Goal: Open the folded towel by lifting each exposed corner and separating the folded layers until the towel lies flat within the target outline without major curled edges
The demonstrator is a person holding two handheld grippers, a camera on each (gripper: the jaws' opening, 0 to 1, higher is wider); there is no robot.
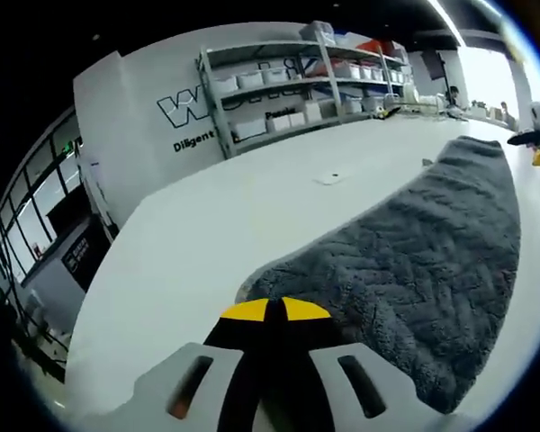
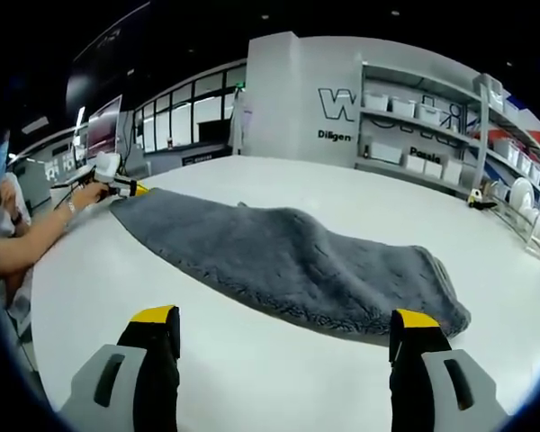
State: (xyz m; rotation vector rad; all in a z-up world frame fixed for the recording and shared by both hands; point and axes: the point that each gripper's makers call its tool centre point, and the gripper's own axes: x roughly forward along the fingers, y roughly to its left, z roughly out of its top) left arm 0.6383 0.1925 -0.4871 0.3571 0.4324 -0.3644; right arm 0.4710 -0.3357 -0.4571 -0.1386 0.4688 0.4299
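The left gripper [image 1: 274,310] pinches a corner of the gray towel [image 2: 288,256], which lies stretched on the white table [image 2: 252,378]. The right gripper [image 2: 283,328] is wide, holding nothing; a hard pull may curl the far edge

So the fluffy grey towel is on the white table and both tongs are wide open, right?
Not quite. The grey towel does lie on the white table, but only the right tongs are wide open. The left tongs are shut at the towel's edge, as the left gripper view shows.
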